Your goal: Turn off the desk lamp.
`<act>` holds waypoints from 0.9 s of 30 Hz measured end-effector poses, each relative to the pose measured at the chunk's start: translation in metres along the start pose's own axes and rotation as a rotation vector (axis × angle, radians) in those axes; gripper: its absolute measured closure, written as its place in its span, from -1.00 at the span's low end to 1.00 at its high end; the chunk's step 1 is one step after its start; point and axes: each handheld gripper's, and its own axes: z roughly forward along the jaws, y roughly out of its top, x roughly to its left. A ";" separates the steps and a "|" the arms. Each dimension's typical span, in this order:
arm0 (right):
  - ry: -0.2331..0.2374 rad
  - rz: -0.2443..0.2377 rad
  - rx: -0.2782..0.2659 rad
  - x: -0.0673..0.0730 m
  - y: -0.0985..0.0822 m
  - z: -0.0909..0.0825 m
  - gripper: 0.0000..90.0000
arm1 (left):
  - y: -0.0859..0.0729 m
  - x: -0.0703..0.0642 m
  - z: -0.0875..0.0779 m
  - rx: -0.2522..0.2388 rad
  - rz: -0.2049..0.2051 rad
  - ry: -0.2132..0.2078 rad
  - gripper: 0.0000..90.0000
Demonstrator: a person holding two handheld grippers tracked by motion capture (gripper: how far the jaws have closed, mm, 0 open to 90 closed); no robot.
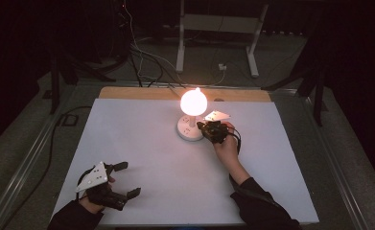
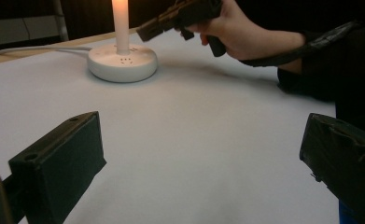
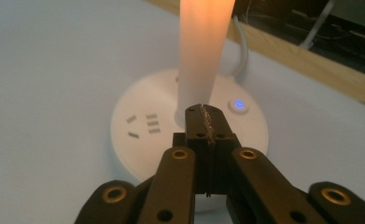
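The lamp (image 3: 202,51) already glows on its round white base (image 3: 138,140); the right gripper (image 3: 203,122), jaws closed and empty, hovers over that base, its blue-lit button (image 3: 237,104) just beyond the tips. The left gripper (image 1: 123,179) rests wide open, well apart.

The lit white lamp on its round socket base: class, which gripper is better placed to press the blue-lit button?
Right. The right gripper, jaws shut, sits over the round white base beside the button; the left gripper rests far off.

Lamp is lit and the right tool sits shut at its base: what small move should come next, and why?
Probably draw the right tool back from the round white base: the lamp glows, the blue button is lit, and its jaws are shut on nothing. The left tool rests open.
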 end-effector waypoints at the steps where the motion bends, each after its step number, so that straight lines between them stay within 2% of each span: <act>1: 0.011 0.008 -0.011 0.000 0.005 -0.003 1.00 | 0.000 0.000 0.000 0.001 0.001 0.000 -0.99; 9: 0.020 0.005 -0.014 0.002 0.008 -0.006 1.00 | 0.000 0.000 0.000 -0.003 -0.001 -0.003 -0.99; 27: 0.016 0.043 0.040 0.000 -0.009 0.005 1.00 | 0.000 -0.001 0.000 0.001 0.002 -0.003 -0.99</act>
